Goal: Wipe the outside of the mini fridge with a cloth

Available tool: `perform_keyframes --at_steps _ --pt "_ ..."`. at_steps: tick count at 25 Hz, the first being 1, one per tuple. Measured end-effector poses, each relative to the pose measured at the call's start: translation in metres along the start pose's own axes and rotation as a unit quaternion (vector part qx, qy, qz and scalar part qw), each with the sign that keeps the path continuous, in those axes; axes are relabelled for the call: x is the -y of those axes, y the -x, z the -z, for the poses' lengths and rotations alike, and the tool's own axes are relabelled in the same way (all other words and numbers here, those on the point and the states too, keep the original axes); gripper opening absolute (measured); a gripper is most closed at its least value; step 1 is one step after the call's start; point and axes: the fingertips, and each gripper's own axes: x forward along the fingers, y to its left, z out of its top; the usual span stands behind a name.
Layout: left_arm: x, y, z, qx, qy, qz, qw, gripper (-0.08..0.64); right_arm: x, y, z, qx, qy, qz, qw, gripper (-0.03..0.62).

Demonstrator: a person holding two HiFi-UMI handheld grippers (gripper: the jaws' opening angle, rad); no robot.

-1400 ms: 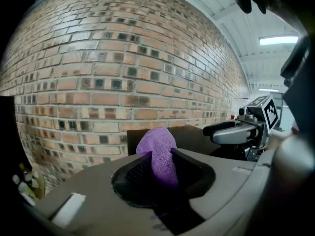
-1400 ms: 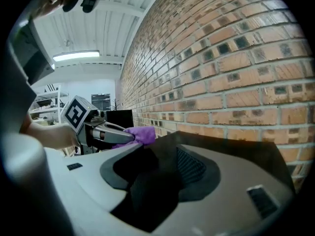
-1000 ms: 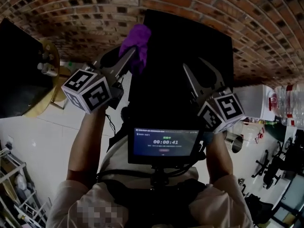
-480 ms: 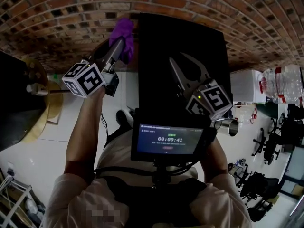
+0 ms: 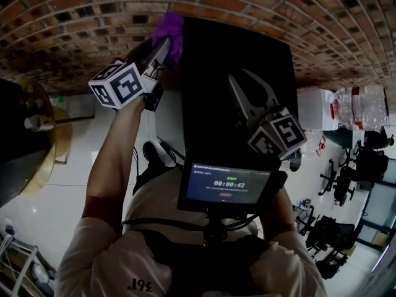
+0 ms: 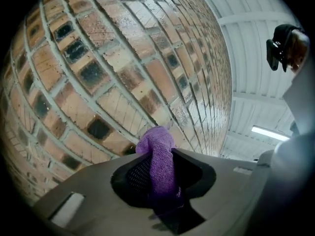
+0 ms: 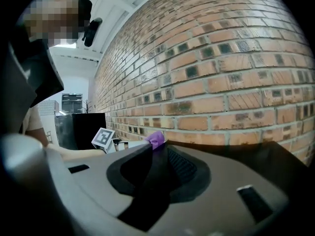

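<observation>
The mini fridge (image 5: 216, 54) is a black box standing against the brick wall (image 5: 74, 17), seen from above in the head view. Count: one fridge.

The cloth (image 5: 168, 30) is purple, and I count one. It sits at the fridge's left edge, at the corner nearest the wall. I cannot confirm whether it touches the fridge's side.

The left gripper (image 5: 166, 41) is clenched on the cloth. In the left gripper view the fabric (image 6: 160, 161) is pinched between the pads and bunches out past the tips, towards the bricks.

The right gripper (image 5: 240, 76) lies over the fridge's top, well apart from the cloth. Its jaws have just been closing; they stand narrowed but not together, and I see nothing between them. From the right gripper view the cloth (image 7: 156, 139) shows beyond the tips (image 7: 158, 149), to the left.

Count of grippers: two. One lit screen (image 5: 228, 183) sits below them on the chest rig.
</observation>
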Motion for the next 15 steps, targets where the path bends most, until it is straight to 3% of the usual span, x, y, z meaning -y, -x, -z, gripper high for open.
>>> perform_keyframes --at_steps 15 --pt "-0.052 -0.007 0.053 -0.033 0.040 -0.023 0.9984 0.106 0.000 -0.002 0.003 -0.016 -0.004 -0.002 1.000 0.091"
